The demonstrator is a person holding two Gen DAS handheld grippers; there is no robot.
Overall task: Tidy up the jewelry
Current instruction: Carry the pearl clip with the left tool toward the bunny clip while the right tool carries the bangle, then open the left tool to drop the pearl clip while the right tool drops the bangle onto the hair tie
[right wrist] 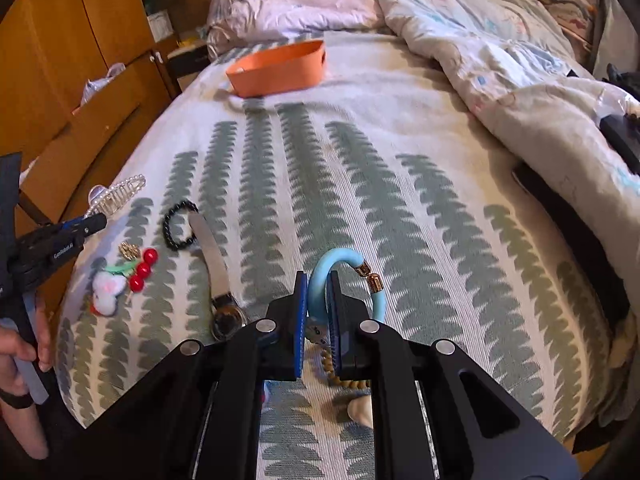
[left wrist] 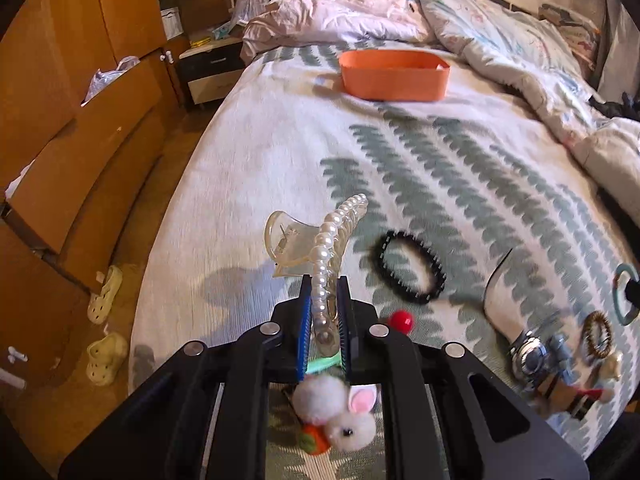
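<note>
the left gripper [left wrist: 325,300] has its jaws pinched tight on a pearl hair claw [left wrist: 320,248], whose clear body and row of pearls stick out ahead of the blue pads above the bed; in the right wrist view the same gripper [right wrist: 86,222] shows at the left edge with the claw [right wrist: 120,192] jutting from it and a hand [right wrist: 24,356] on its handle. the right gripper [right wrist: 319,300] is clamped on a light blue bangle [right wrist: 340,264] with gold end caps, which arcs out past the pads. under and beside the grippers, loose pieces lie on the white bedspread [left wrist: 280,152] with grey-green leaf rows: a fluffy rabbit hair tie [left wrist: 352,420], red cherry beads [right wrist: 144,270], a black bead bracelet [left wrist: 408,268], a wristwatch [left wrist: 528,354] with a pale strap, a small brown coil ring [left wrist: 598,334]. well beyond them, near the rumpled duvet [left wrist: 500,40], sits an orange bin [left wrist: 394,74]. a wooden wardrobe [left wrist: 80,100] stands left of the bed.
</note>
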